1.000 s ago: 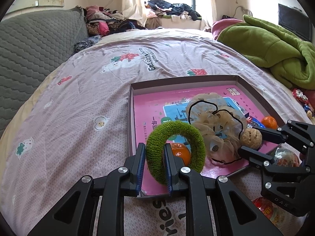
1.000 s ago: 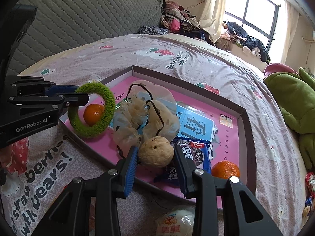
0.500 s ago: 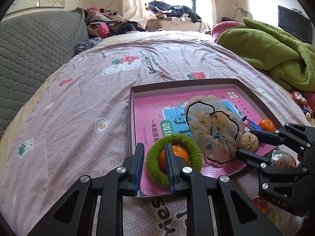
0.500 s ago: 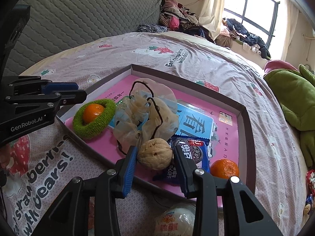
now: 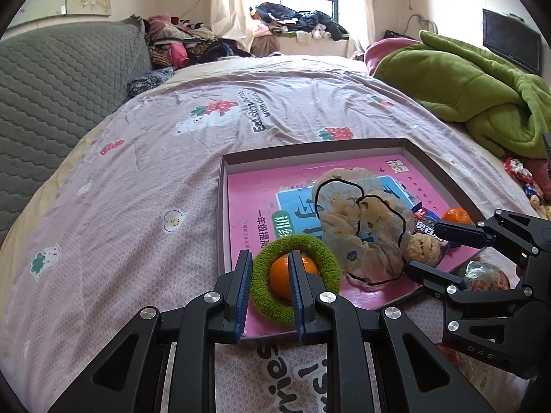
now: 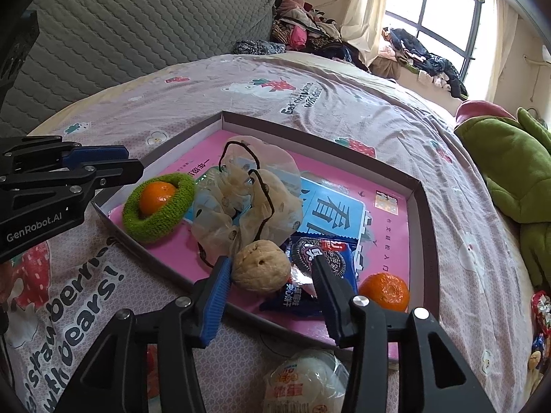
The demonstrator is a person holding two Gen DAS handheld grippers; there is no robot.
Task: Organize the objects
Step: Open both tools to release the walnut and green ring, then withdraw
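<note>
A shallow box tray with a pink book lining lies on the bed. A green scrunchie lies flat in its near corner, ringed around an orange. My left gripper is open, its fingers either side of the scrunchie's near rim. My right gripper is open with a walnut resting between its fingers in the tray. A beige sheer scrunchie fills the tray's middle.
An Oreo packet and a second orange lie in the tray's right part. A wrapped white snack sits on the bedsheet below the tray. A green blanket is heaped at the right, a grey headboard at the left.
The green scrunchie went from upright in my left gripper to lying flat around the orange, and the left jaws opened. My right jaws opened off the walnut, which now rests in the tray.
</note>
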